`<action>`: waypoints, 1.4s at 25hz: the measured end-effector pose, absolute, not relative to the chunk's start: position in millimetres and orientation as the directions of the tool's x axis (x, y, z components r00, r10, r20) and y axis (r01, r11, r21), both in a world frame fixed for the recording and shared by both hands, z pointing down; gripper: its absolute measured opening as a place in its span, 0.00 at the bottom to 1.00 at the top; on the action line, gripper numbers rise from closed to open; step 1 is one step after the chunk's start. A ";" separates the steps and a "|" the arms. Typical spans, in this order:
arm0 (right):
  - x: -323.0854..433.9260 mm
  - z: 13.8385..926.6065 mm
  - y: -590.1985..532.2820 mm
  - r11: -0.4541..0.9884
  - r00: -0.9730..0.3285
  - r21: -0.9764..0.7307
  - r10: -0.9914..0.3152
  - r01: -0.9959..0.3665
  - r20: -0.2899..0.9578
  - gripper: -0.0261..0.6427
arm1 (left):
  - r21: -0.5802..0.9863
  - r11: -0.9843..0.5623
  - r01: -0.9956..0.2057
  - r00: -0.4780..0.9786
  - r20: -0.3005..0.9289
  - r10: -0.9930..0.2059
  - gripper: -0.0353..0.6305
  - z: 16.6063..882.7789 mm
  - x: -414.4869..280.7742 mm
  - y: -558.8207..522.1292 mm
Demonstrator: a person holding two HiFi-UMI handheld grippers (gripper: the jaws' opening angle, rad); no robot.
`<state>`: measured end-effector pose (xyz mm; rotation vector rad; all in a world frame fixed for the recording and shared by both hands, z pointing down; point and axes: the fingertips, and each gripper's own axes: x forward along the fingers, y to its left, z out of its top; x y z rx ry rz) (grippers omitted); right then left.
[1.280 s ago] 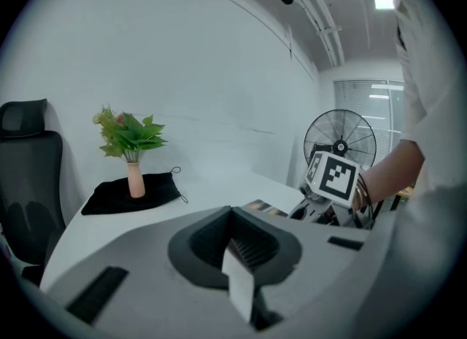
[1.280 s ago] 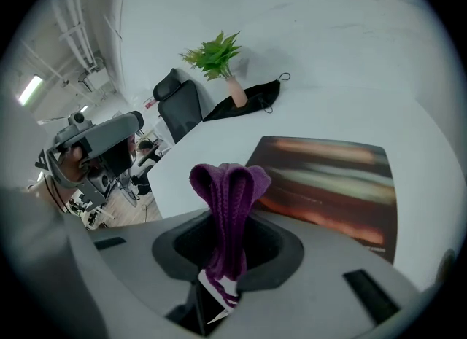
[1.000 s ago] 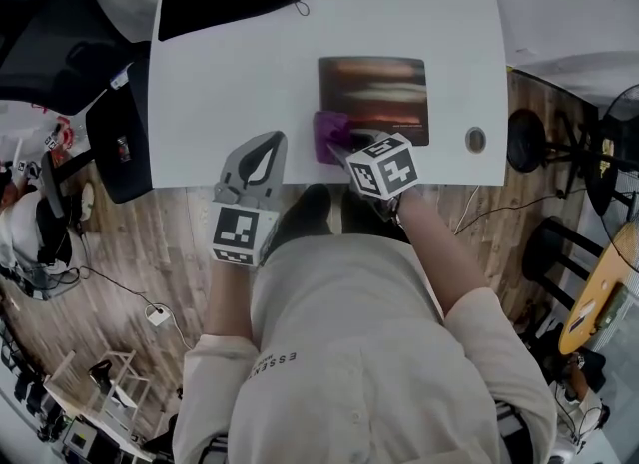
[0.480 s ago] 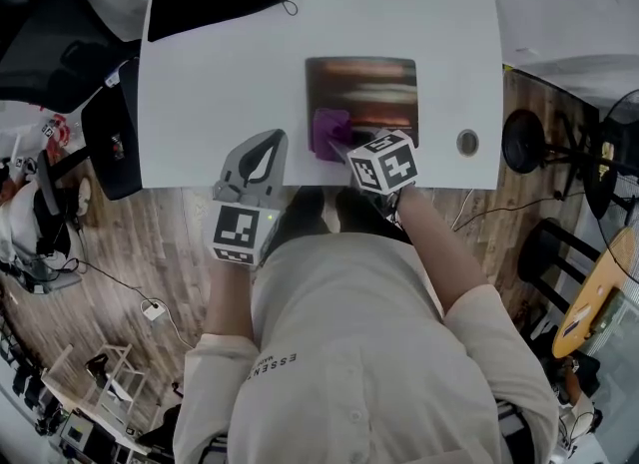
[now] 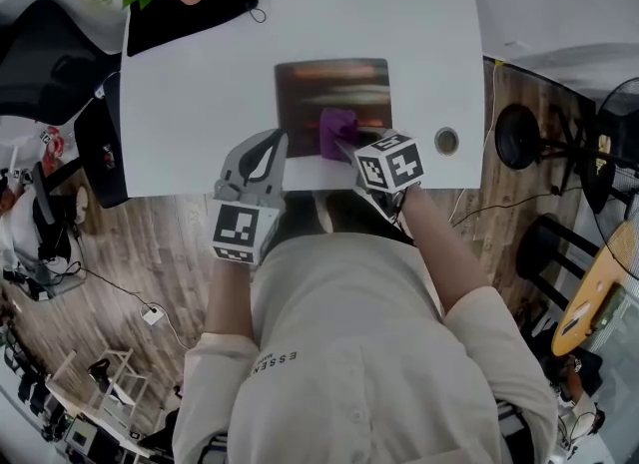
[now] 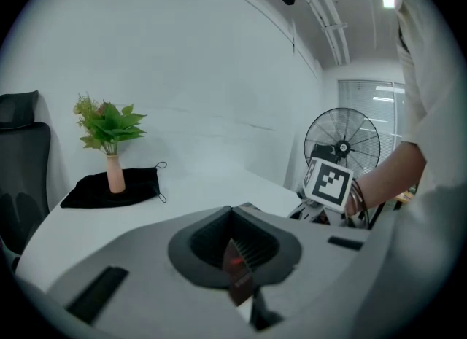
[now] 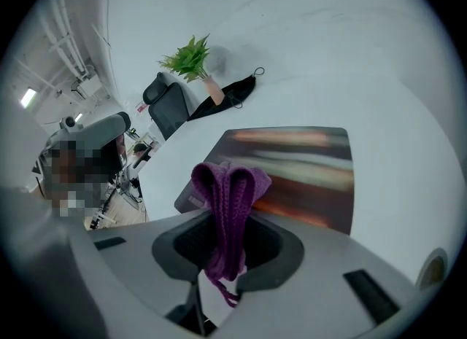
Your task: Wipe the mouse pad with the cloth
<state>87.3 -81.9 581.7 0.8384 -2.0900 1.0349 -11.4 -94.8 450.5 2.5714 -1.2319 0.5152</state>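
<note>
Both grippers sit at the near edge of the white desk (image 5: 190, 123). The right gripper (image 5: 347, 148) has its jaws clamped on the purple knitted cloth (image 5: 336, 130), which lies on the near part of the mouse pad (image 5: 305, 93). The left gripper (image 5: 262, 153) has its jaws closed on nothing, just left of the pad.

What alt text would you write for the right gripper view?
The right tongs are shut on a folded purple cloth, held over a dark mouse pad on a white table. A green plant stands at the far end.
</note>
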 end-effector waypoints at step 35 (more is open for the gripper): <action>221.9 506.2 -97.0 0.434 -0.515 -0.300 -0.561 -0.849 0.648 0.17 | -0.038 -0.634 -0.772 0.585 0.345 -0.734 0.06 409.0 67.2 -80.1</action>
